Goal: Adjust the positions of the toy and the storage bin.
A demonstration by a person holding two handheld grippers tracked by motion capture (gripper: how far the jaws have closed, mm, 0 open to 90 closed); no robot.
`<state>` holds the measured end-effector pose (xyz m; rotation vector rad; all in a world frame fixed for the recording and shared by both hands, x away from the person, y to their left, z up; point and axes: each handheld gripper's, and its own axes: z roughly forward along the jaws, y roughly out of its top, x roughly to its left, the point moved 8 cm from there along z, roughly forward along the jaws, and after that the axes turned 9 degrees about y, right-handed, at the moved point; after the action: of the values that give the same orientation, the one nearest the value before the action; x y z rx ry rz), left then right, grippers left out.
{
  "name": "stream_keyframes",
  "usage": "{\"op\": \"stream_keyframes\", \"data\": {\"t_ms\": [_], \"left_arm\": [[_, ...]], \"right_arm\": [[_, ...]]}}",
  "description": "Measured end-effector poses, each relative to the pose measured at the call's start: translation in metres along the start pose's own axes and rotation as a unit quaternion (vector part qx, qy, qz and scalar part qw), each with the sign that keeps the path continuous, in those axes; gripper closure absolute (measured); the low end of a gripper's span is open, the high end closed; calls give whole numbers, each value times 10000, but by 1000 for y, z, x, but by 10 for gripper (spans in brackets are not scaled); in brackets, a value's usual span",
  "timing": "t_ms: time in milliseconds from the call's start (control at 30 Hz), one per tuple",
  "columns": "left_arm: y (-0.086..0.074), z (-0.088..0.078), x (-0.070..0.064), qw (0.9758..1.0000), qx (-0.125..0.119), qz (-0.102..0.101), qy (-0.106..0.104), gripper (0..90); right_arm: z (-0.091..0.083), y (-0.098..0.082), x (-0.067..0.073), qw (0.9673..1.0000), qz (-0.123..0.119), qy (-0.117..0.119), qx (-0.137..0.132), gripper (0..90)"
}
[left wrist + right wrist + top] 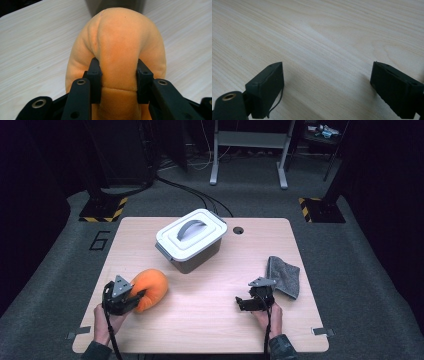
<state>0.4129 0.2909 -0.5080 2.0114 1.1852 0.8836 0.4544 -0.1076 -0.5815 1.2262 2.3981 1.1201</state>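
An orange plush cushion (151, 289) is pinched between the jaws of the left gripper (134, 295) near the front left corner of the wooden table (210, 320), its soft body squeezed in by the pads (95, 75) on both sides. The right gripper (244, 303) is held wide open over bare wood with nothing between its jaws, a grey cloth (285, 276) lying just beside it. A lidded grey box (192, 240) is set farther back, behind the cushion.
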Motion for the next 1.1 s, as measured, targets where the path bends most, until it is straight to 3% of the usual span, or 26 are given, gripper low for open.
{"op": "stream_keyframes", "data": {"t_ms": [267,400,500,567,700,800,933,1100], "left_arm": [[-9,5,26,9988,57,-295,398,644],[-12,9,32,9982,78,-446,385,635],[-13,10,31,9983,116,-449,363,606],[-14,12,30,9983,87,-414,412,550],[-12,9,33,9977,133,-505,443,322],[-5,2,35,9961,41,-615,635,160],[6,-14,32,9964,-118,-598,594,79],[16,-28,15,9981,-246,-439,370,56]], "right_arm": [[0,0,-1,10000,-38,-14,5,112],[0,0,0,10000,-18,-16,9,112],[0,0,0,10000,-35,-18,9,112],[0,0,0,10000,-23,-20,5,112],[0,0,0,10000,-19,-16,5,112],[0,0,-1,10000,-15,-13,6,111],[0,0,0,10000,18,4,2,108],[0,0,-1,10000,-10,32,-5,107]]}}
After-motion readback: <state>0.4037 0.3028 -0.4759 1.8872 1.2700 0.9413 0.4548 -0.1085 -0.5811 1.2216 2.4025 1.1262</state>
